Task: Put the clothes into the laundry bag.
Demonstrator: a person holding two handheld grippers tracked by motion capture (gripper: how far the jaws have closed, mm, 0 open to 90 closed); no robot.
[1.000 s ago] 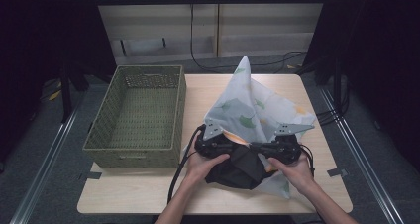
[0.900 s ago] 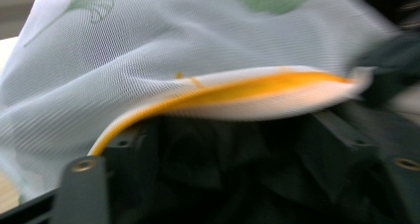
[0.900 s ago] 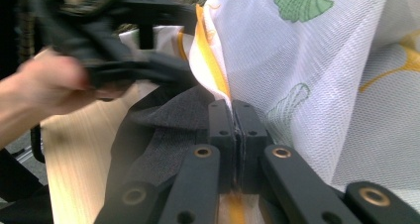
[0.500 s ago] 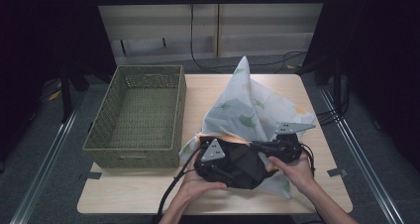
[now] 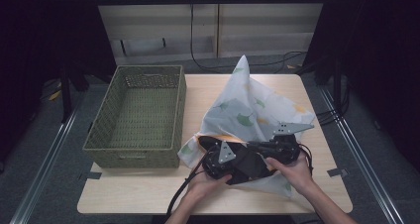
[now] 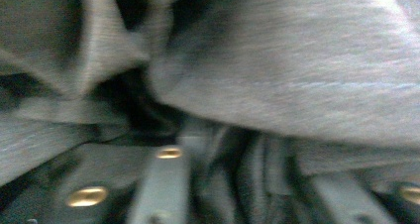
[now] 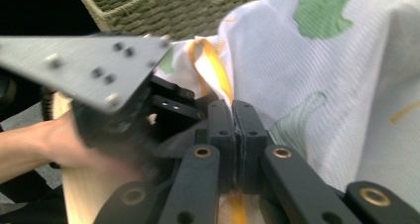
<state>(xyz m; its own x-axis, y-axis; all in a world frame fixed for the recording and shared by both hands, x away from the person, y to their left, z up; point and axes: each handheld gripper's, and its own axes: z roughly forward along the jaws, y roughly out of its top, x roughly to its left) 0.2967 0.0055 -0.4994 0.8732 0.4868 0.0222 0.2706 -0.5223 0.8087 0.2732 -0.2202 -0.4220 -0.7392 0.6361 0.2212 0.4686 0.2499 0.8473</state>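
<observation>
A white bag (image 5: 247, 110) printed with green leaves is seen on the right half of the pale wooden table (image 5: 148, 194), its top standing up in a peak. A dark grey garment (image 5: 250, 165) lies at the bag's near opening, between the two hands. The left tongs (image 5: 218, 157) are pressed down onto this garment; in the left gripper view grey cloth (image 6: 277, 75) is bunched right in front of the camera. The jaws of the left tongs have just been closing, but whether they now pinch the cloth cannot be told, as the view is blurred and the jaws are buried in folds. The right tongs (image 7: 233, 120) are seen clamped narrow on the bag's edge, where an orange strap (image 7: 213, 68) is caught between the closed jaws. A green woven basket (image 5: 141, 117) is stood on the left half of the table, just beside the bag. No brand, label or writing can be read on the bag, the garment or the basket.
</observation>
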